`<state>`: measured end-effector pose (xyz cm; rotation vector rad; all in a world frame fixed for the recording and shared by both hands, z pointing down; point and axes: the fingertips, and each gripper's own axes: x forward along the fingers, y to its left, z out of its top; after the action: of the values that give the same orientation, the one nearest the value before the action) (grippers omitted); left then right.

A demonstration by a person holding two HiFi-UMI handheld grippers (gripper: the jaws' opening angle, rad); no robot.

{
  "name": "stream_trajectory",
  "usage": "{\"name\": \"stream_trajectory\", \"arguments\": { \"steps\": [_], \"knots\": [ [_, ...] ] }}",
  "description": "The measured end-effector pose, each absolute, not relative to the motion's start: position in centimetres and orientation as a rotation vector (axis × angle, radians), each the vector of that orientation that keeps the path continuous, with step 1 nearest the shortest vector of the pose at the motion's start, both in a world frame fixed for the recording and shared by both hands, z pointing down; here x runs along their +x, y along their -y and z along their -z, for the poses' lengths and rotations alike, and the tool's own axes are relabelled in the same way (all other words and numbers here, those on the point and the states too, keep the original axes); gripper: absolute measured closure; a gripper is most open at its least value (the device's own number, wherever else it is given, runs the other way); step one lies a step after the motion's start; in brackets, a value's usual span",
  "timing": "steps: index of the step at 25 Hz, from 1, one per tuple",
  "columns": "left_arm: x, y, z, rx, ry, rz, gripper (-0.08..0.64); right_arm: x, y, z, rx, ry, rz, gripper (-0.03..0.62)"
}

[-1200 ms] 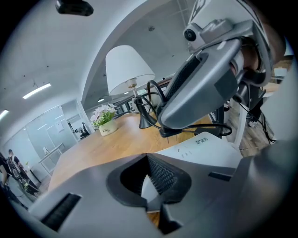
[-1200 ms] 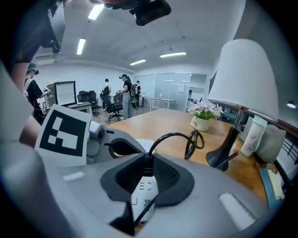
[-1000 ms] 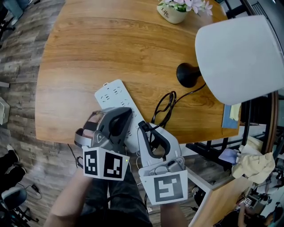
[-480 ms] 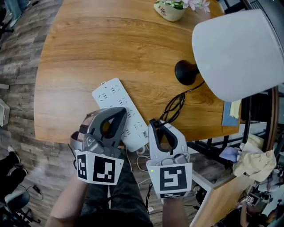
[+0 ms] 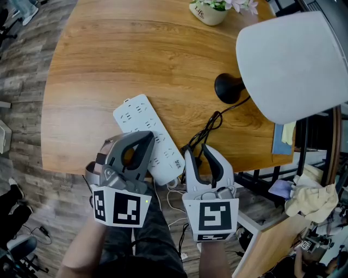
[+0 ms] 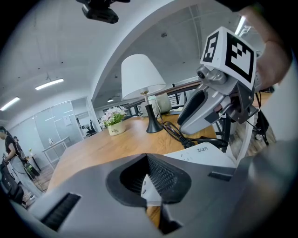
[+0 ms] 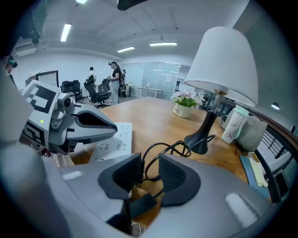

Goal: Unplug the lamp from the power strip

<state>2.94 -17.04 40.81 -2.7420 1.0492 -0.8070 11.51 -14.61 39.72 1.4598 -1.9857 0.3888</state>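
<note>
The white power strip (image 5: 142,127) lies on the wooden table (image 5: 109,59), also seen as the power strip (image 7: 109,142) in the right gripper view. My left gripper (image 5: 142,142) rests over its near end, jaws shut tip to tip, with the strip's corner (image 6: 148,185) showing behind them. My right gripper (image 5: 202,161) sits just right of the strip. Its jaws are opening, and the lamp's black plug (image 7: 138,205) and cable (image 7: 160,151) lie loose between them, out of the strip. The lamp's shade (image 5: 293,62) and black base (image 5: 228,88) stand at the right.
A flower pot (image 5: 209,13) stands at the table's far edge. A cup (image 7: 233,124) and blue papers (image 5: 283,142) are near the lamp. White cables (image 5: 173,200) hang below the near table edge. Crumpled cloth (image 5: 311,202) lies off to the right. People stand far back.
My right gripper pulled away from the strip's end toward the right with the plug, then spread its jaws. The left gripper stayed on the strip.
</note>
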Motion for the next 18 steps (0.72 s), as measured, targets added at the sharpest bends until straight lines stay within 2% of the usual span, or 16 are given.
{"name": "stream_trajectory", "arguments": {
  "steps": [11,12,14,18],
  "knots": [
    [2.0,17.2,-40.2,-2.761,-1.121,0.765,0.565,10.9,14.5,-38.7,1.487,2.045,-0.369,0.472],
    [1.8,17.3,-40.0,-2.763,-1.133,0.756,0.565,10.8,14.6,-38.3,1.503,2.06,-0.351,0.479],
    [1.5,17.4,-39.6,-2.773,-1.159,0.723,0.565,10.9,14.6,-37.6,1.541,2.086,-0.309,0.565],
    [1.4,17.4,-38.4,-2.805,-1.155,0.637,0.565,10.3,14.6,-36.5,1.562,2.167,-0.271,0.584]
  ]
}}
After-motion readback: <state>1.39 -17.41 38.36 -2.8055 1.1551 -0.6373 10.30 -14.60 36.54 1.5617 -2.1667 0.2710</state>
